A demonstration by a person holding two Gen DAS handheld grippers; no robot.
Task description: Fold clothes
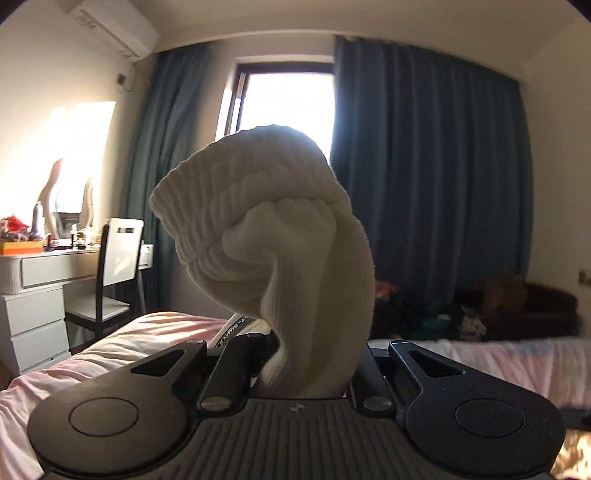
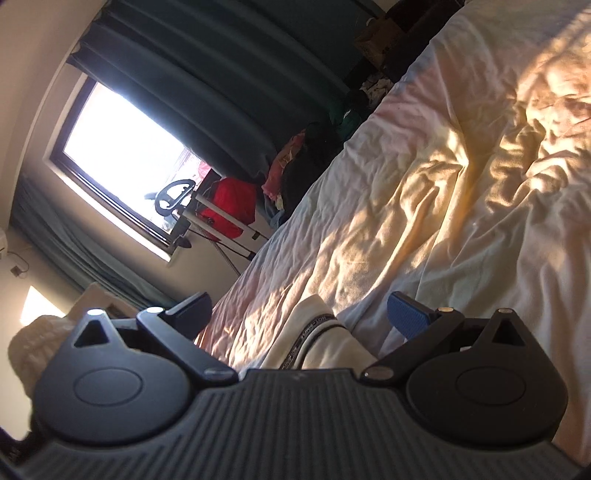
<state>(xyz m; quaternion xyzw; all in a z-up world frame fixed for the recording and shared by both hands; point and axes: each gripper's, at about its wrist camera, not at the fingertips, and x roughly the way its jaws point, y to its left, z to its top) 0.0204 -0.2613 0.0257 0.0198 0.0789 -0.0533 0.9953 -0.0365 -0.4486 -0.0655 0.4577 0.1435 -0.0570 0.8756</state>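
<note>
The bed (image 2: 424, 184) carried a pale, creased sheet, warm with sun across its middle and cooler toward the far edge. Beyond that far edge stood dark teal curtains (image 1: 424, 166) on either side of a bright window (image 1: 284, 103), with a heap of dark and coloured clothes (image 1: 461, 310) piled along the wall. A white dressing table (image 1: 40, 273) with drawers and a chair (image 1: 118, 258) stood past the bed's left corner, under an air conditioner (image 1: 110, 26).

The left gripper (image 1: 306, 376) was clamped on a cream ribbed knit garment (image 1: 273, 229), its jaws nearly together with the cloth pinched between them. The knit rose in a bunched, twisted mass in front of the lens, lifted off the sheet and backlit by the window.

The right gripper (image 2: 299, 314) stood with its jaws wide apart and blue-padded fingers (image 2: 406, 314) showing, nothing between them. Its view was rolled steeply, so the bed ran slantwise. Only this view showed a cream garment with a dark lettered band (image 2: 314, 339) lying on the sheet at the near edge, just under the gripper, and a red bag (image 2: 229, 206) and a garment steamer (image 2: 177, 199) by the window. The dressing table appeared in the left view alone.
</note>
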